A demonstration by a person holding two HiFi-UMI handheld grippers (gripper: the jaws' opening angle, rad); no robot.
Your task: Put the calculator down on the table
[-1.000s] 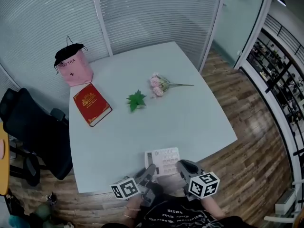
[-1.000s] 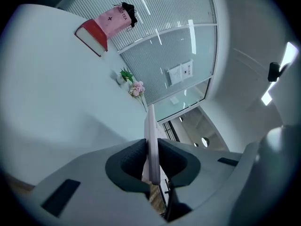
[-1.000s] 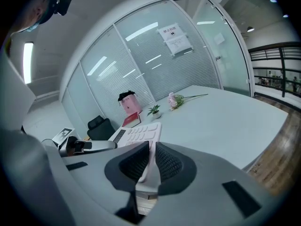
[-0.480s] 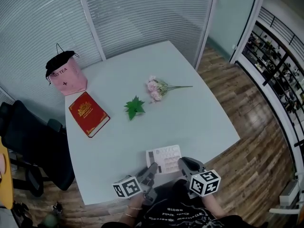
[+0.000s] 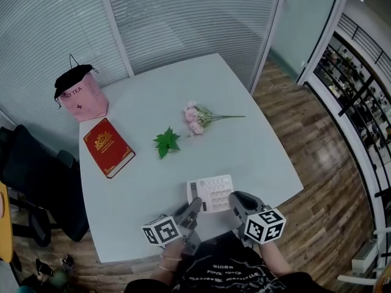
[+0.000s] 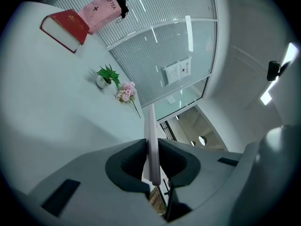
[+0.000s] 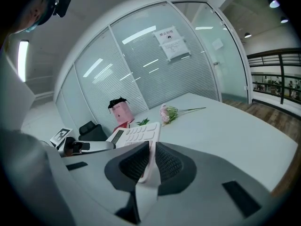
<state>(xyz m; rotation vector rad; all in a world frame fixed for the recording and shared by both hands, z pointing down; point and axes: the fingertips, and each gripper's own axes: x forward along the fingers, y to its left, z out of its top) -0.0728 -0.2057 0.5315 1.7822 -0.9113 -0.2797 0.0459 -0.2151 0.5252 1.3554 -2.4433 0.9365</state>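
Note:
A white calculator (image 5: 211,193) with grey keys hangs just over the near part of the pale table (image 5: 159,182), held by both grippers. My left gripper (image 5: 193,207) is shut on its left edge; in the left gripper view the calculator (image 6: 151,140) shows edge-on between the dark pads. My right gripper (image 5: 234,201) is shut on its right near edge. In the right gripper view the calculator (image 7: 136,134) lies keys-up, running left from the pads, with my left gripper (image 7: 110,144) on its far side.
On the table lie a red book (image 5: 109,147), a pink bag (image 5: 80,95) at the far left corner, a green leaf (image 5: 165,141) and pink flowers (image 5: 198,118). A black chair (image 5: 30,182) stands left of the table. Wooden floor lies right.
Both grippers have carried the calculator forward from the table's near edge, further over the tabletop. The grip on it is unchanged.

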